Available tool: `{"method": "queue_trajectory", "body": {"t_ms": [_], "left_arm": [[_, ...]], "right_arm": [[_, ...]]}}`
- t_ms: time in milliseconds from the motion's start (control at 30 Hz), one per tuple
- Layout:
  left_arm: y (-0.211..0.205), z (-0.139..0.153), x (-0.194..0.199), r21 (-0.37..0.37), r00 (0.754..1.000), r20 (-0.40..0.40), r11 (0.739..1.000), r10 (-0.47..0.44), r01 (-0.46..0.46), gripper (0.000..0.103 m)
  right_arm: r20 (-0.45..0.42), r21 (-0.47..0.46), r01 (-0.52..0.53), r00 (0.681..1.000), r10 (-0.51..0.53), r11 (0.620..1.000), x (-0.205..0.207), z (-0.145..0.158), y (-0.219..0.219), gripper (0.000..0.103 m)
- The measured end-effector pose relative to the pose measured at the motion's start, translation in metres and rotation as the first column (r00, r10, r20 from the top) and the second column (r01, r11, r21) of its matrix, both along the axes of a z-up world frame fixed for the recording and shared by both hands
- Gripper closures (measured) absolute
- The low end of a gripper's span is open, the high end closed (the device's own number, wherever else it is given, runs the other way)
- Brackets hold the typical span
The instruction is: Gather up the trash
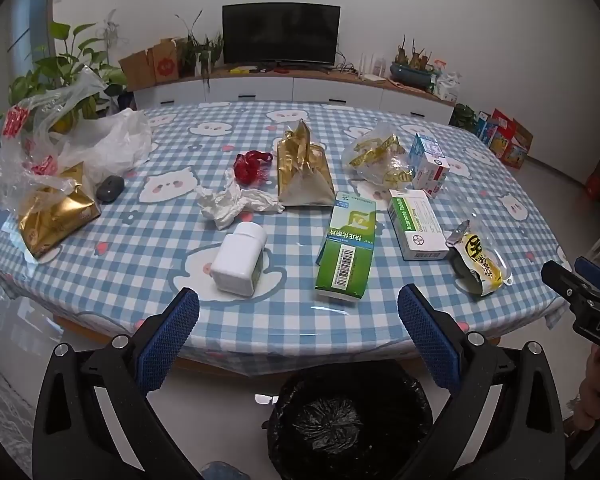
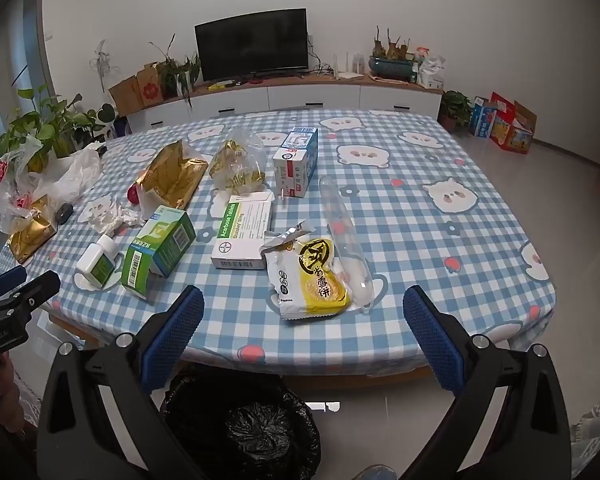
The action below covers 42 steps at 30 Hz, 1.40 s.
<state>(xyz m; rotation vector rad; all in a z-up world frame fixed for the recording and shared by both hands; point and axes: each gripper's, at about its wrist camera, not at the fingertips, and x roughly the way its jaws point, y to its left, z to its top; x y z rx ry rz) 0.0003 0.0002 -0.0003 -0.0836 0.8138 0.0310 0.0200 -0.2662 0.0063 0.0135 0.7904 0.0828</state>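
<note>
Left wrist view first: our left gripper (image 1: 298,312) tilts down toward the blue-and-white checked tabletop (image 1: 380,124), jaws spread wide with nothing in them. Just past them lie a white plastic pill bottle (image 1: 239,262) and a green cardboard medicine box (image 1: 347,246); the black-bagged trash bin (image 1: 350,420) sits on the floor below.

Right wrist view: our right gripper (image 2: 304,314) has the same downward tilt, jaws released and empty, near a yellow-and-white snack wrapper (image 2: 310,274) at the tabletop's edge, with the bin underneath.
</note>
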Motion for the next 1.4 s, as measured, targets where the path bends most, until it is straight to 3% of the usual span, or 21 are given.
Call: {"method": "queue_trajectory", "body": {"t_ms": [1400], "left_arm": [[0.0042,-0.0056,0.0002,0.011,1.0,-0.006,1.0,-0.003,0.003,0.006]], "right_arm": [[-0.008,-0.007,0.002,1.0,-0.002,1.0,0.0013,-0.003,-0.0005,0.007]]}}
